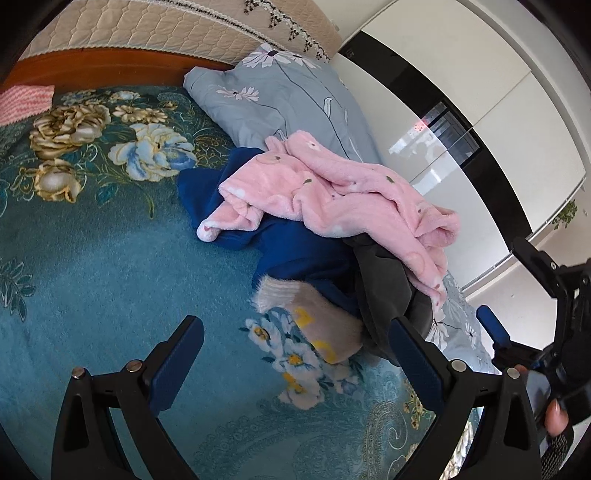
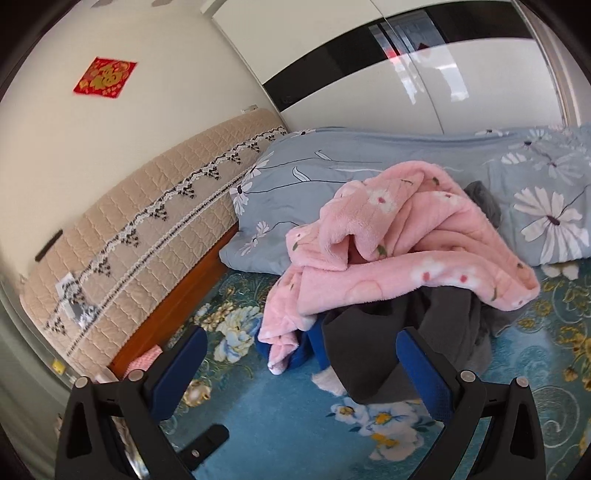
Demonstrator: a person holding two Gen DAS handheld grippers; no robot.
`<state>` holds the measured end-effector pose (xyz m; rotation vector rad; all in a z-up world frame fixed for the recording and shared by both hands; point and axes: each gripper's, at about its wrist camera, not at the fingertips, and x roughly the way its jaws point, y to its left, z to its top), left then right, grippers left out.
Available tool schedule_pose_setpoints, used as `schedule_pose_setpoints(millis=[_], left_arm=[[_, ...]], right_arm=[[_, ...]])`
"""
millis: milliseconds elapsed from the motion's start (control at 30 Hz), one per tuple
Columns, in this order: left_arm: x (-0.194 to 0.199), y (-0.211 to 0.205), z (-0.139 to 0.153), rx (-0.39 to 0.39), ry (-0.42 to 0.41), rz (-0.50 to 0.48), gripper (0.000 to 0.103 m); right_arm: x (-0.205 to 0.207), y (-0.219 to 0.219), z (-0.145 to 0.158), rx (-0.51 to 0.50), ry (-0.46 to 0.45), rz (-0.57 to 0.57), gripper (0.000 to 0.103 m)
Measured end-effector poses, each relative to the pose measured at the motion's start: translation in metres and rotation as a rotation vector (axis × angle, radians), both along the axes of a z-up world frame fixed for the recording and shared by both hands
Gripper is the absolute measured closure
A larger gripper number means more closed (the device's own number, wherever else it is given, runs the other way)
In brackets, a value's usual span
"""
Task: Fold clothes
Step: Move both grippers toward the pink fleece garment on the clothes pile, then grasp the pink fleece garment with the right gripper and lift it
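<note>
A heap of clothes lies on the teal floral bedspread. On top is a pink fleece garment with small flowers. Under it are a dark blue garment and a dark grey one. A fuzzy beige piece with yellow marks sticks out at the near side. My left gripper is open just short of the heap, holding nothing. My right gripper is open too, facing the grey garment's edge, with a hand behind it.
A grey-blue quilt with white flowers lies behind the heap. The headboard's beige quilted cover runs along the far side. A white wardrobe with a black band stands beyond the bed. A pink chequered cloth lies by the headboard.
</note>
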<state>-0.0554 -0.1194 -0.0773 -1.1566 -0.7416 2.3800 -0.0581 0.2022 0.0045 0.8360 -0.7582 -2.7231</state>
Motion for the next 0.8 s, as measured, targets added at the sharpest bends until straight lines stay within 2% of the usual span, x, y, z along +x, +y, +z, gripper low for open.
schedule_pose_setpoints(millis=[100, 200, 300, 400, 433, 467, 500, 533, 633, 800], left_arm=[[0.004, 0.020, -0.008, 0.044, -0.040, 0.081, 0.003], [0.001, 0.014, -0.020, 0.076, -0.065, 0.139, 0.003], [-0.006, 0.018, -0.036, 0.098, -0.088, 0.191, 0.003], [-0.014, 0.022, -0.051, 0.107, -0.100, 0.229, 0.003], [-0.015, 0.022, -0.054, 0.106, -0.102, 0.237, 0.003], [-0.016, 0.022, -0.057, 0.106, -0.104, 0.245, 0.003], [-0.016, 0.021, -0.059, 0.104, -0.106, 0.252, 0.003], [-0.017, 0.020, -0.061, 0.101, -0.111, 0.261, 0.003], [-0.016, 0.019, -0.070, 0.100, -0.132, 0.283, 0.003], [-0.009, 0.021, -0.076, 0.116, -0.157, 0.303, 0.003]], right_arm=[[-0.035, 0.010, -0.003, -0.036, -0.059, -0.037, 0.000], [-0.069, 0.020, -0.004, -0.055, -0.097, -0.076, 0.000], [-0.102, 0.032, -0.006, -0.114, -0.133, -0.124, 0.007], [-0.129, 0.043, -0.014, -0.160, -0.198, -0.202, 0.035], [-0.136, 0.046, -0.018, -0.177, -0.220, -0.226, 0.050], [-0.141, 0.050, -0.021, -0.193, -0.243, -0.246, 0.060], [-0.145, 0.053, -0.024, -0.205, -0.259, -0.261, 0.064], [-0.147, 0.055, -0.025, -0.212, -0.267, -0.269, 0.074], [-0.148, 0.058, -0.024, -0.242, -0.268, -0.269, 0.084], [-0.124, 0.058, 0.006, -0.295, -0.165, -0.168, 0.088]])
